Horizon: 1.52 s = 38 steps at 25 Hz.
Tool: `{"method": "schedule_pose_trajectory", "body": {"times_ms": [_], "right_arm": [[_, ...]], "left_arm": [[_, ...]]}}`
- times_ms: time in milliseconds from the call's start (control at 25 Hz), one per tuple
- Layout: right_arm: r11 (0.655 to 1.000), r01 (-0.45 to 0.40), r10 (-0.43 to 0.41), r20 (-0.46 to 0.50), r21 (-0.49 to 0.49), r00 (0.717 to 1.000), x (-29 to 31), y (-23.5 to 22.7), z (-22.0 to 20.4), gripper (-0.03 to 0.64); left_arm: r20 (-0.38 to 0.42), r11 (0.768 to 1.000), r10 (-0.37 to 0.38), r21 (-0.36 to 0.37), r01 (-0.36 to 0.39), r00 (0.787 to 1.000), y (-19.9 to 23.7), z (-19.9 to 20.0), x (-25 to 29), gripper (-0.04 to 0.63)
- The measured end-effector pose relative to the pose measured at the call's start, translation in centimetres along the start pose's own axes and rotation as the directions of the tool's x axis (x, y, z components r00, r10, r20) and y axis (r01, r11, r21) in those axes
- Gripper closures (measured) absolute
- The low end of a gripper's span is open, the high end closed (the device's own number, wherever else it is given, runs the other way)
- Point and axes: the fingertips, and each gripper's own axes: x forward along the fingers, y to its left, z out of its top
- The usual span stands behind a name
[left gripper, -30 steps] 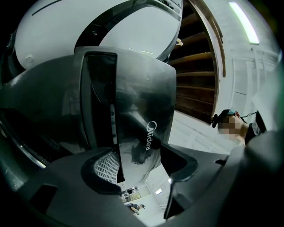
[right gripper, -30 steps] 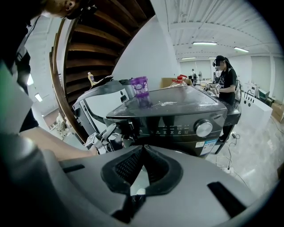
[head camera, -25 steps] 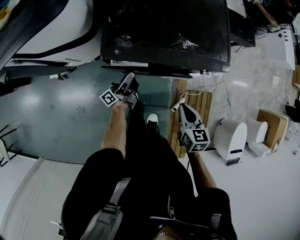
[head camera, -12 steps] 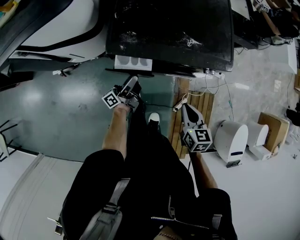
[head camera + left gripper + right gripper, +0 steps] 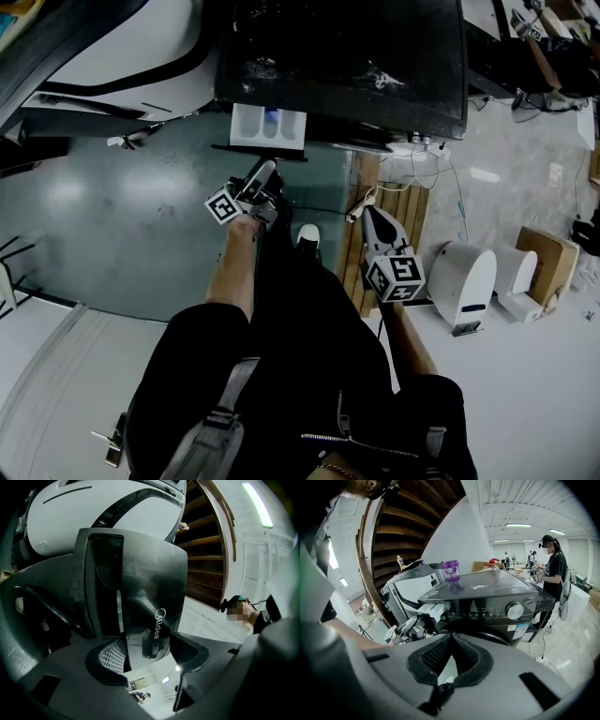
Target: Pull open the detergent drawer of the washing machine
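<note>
Detergent drawer (image 5: 269, 127) juts out, white compartmented tray behind a glossy dark front panel; left gripper (image 5: 150, 654) ribbed fingers (image 5: 112, 657) clamp that panel; right gripper (image 5: 451, 648) fingers pressed together, empty.

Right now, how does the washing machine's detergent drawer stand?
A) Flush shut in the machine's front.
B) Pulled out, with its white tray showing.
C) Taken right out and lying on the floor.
B: in the head view the detergent drawer juts out of the washing machine with its white compartments in sight. The left gripper is clamped on the drawer's dark front.
</note>
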Motion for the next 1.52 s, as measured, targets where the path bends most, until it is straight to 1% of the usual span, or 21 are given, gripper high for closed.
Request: {"method": "schedule_pose_trajectory", "body": {"times_ms": [280, 640, 880, 960, 1040, 1160, 1240, 1320, 1360, 1400, 1440, 1520], "right_arm": [[1.0, -0.015, 0.015, -0.009, -0.014, 1.0, -0.3, 0.1, -0.5, 0.611], [0.999, -0.041, 0.04, -0.014, -0.029, 0.999, -0.8, 0.8, -0.8, 0.609], [0.998, -0.056, 0.055, -0.02, -0.038, 0.998, -1.0, 0.9, -1.0, 0.609], [0.998, -0.056, 0.056, -0.017, -0.036, 0.998, -1.2, 0.8, -1.1, 0.609], [0.998, -0.059, 0.059, -0.012, -0.036, 0.998, -1.4, 0.8, -1.0, 0.609], [0.997, -0.066, 0.066, -0.002, -0.038, 0.998, -1.6, 0.6, -0.8, 0.609], [0.997, -0.071, 0.071, 0.006, -0.043, 0.997, -1.7, 0.6, -0.6, 0.609], [0.996, -0.077, 0.078, 0.014, -0.05, 0.997, -1.8, 0.6, -0.5, 0.61], [0.995, -0.082, 0.083, 0.019, -0.054, 0.996, -1.8, 0.7, -0.4, 0.611], [0.994, -0.088, 0.09, 0.024, -0.057, 0.996, -1.8, 0.9, -0.3, 0.609], [0.994, -0.096, 0.098, 0.029, -0.061, 0.995, -1.8, 1.1, -0.2, 0.611], [0.991, -0.109, 0.112, 0.036, -0.077, 0.993, -1.9, 1.5, 0.0, 0.611]], "left_arm": [[-0.015, 1.0, 0.001, 0.001, -0.001, 1.0, -0.6, -1.2, -1.7, 0.318], [-0.007, 1.0, 0.006, -0.004, -0.006, 1.0, -1.5, -2.2, -3.3, 0.318], [-0.007, 1.0, 0.021, -0.013, -0.021, 1.0, -1.3, -2.4, -3.8, 0.318], [-0.021, 0.998, 0.045, -0.033, -0.046, 0.999, -0.7, -2.8, -4.1, 0.317], [-0.036, 0.995, 0.086, -0.039, -0.087, 0.996, -0.3, -3.2, -4.7, 0.372], [-0.061, 0.989, 0.146, -0.007, -0.147, 0.987, -0.2, -3.7, -5.4, 0.383], [-0.098, 0.98, 0.198, 0.036, -0.195, 0.975, -0.2, -4.3, -5.6, 0.396], [-0.145, 0.959, 0.276, 0.112, -0.261, 0.95, -0.2, -4.7, -6.0, 0.467], [-0.168, 0.942, 0.319, 0.164, -0.293, 0.933, -0.3, -4.9, -6.2, 0.492], [-0.188, 0.923, 0.358, 0.219, -0.316, 0.914, -0.6, -5.0, -6.2, 0.529], [-0.206, 0.902, 0.394, 0.274, -0.333, 0.896, -1.0, -5.2, -6.3, 0.551], [-0.224, 0.852, 0.462, 0.38, -0.359, 0.858, -1.6, -5.4, -6.5, 0.565]]}}
